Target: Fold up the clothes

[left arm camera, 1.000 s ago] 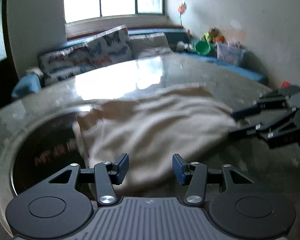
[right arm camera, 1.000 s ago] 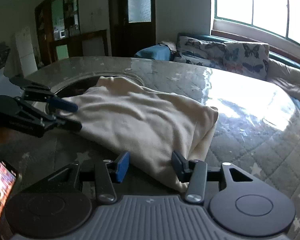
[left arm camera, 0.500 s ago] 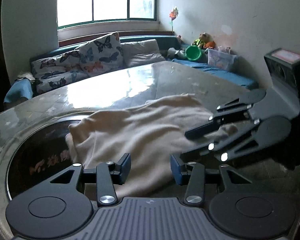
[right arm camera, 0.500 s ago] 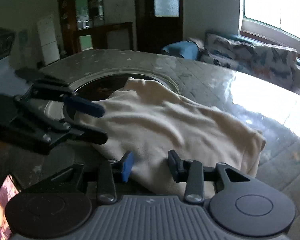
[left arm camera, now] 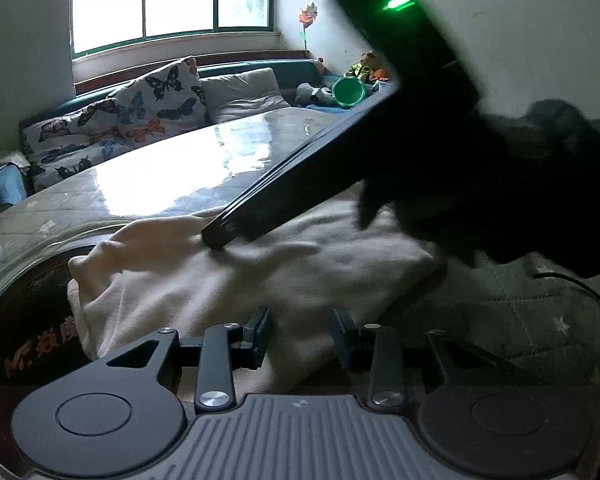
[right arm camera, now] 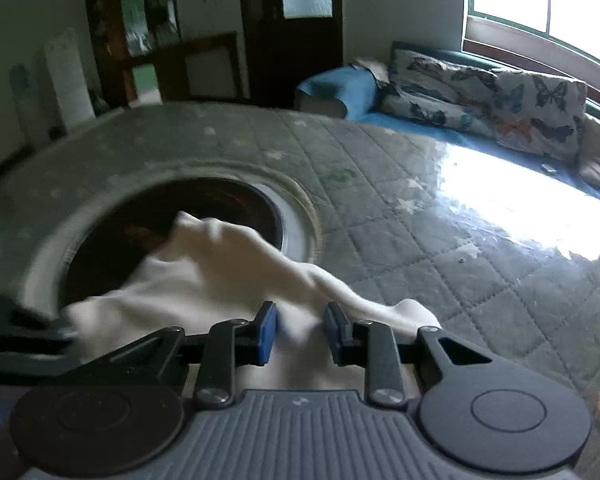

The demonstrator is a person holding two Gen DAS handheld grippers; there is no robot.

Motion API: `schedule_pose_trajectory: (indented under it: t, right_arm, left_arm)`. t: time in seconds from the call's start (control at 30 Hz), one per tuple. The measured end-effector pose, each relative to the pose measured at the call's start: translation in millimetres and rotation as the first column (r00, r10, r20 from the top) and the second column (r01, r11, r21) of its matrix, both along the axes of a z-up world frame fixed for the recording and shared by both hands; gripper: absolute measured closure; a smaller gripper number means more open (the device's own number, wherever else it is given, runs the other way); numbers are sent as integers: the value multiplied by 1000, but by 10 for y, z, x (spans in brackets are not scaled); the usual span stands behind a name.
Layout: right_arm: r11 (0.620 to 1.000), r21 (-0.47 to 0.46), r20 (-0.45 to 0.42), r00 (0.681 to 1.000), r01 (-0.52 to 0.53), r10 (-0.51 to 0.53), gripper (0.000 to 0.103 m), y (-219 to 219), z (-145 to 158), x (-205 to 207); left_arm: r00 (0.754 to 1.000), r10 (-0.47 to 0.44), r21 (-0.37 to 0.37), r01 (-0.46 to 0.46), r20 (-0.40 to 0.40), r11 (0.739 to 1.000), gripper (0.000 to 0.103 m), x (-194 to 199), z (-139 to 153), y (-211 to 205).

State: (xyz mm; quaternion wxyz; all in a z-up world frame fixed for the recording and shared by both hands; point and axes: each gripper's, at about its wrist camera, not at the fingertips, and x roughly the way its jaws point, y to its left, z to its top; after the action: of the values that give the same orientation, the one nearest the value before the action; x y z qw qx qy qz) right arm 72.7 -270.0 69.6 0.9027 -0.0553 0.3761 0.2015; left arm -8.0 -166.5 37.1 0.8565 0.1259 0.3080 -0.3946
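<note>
A cream garment (left arm camera: 260, 276) lies folded on the grey quilted table, partly over a dark round inset; it also shows in the right wrist view (right arm camera: 204, 280). My left gripper (left arm camera: 300, 340) is open at the garment's near edge, fabric between its fingers. My right gripper (right arm camera: 300, 336) is open and low over the garment. In the left wrist view the right gripper's body (left arm camera: 340, 160) lies across the cloth, its tip pressing on the fabric. The left gripper shows blurred at the left edge of the right wrist view (right arm camera: 20, 344).
The quilted table (right arm camera: 420, 240) has a dark round inset (right arm camera: 220, 208) with red characters (left arm camera: 40, 344). A sofa with butterfly cushions (left arm camera: 156, 100) stands under the window beyond. A dark cabinet and door (right arm camera: 204, 52) stand at the far wall.
My right gripper has swept in over the garment toward the left gripper and now fills the left wrist view. Both grippers stayed open. The garment bunched toward the round inset.
</note>
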Motion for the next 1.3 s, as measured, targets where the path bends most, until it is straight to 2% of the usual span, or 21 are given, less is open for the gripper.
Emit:
schedule_pose_trajectory:
  t: [0.17,0.3,0.43,0.57,0.67,0.8,0.93,1.03,1.13,1.2,1.23,1.27,1.3]
  right_arm:
    - [999,28,28,999,23,-24,77,46,37,22]
    - [999,27,49,998,-30,28,77,170,98,-25]
    - [1000,1,18,1000,-23,23,75,310,-18,149]
    - [998,56,41,999,-1,-1,74,187,92,109]
    - [998,62,84,996,25,-30,69,-52,242,-57]
    - [995,63,88,993,79,-84,68,-428,258,-295]
    - [990,53,64,989,132,-135,63,-688,111,-448]
    - [982,55,31,982,183,-185,63,-813,-30,-452]
    - [977,80,36,979,198,-201,62,-881,-40,-481]
    - [974,98,50,977,204,-209,58,-898,19,-523]
    - [972,115,57,975,206,-213,50,-913,57,-552]
    - [970,125,62,974,209,-218,43,-927,87,-583]
    - [969,126,66,973,212,-221,43,-940,110,-622]
  left_arm:
    - [1000,-12,-6,12,4,1000,67,-13,-28,21]
    - [1000,-6,-18,6,0,1000,66,-5,-39,37]
    - [1000,-7,-17,7,3,1000,66,-17,-42,41]
    - [1000,-4,-20,4,2,1000,66,-5,-36,53]
    - [1000,8,-38,-8,0,999,66,18,17,95]
    - [997,78,-74,-76,25,994,66,161,139,200]
    - [981,194,-111,-196,-27,974,66,493,169,314]
    - [966,253,-96,-258,-59,961,66,684,105,345]
    - [957,275,-72,-282,-96,957,66,805,21,323]
    - [957,276,-72,-283,-90,956,65,796,41,319]
    - [957,276,-77,-283,-86,956,64,778,68,329]
    - [958,276,-86,-282,-78,956,60,744,110,358]
    - [958,281,-90,-286,-65,954,57,704,150,389]
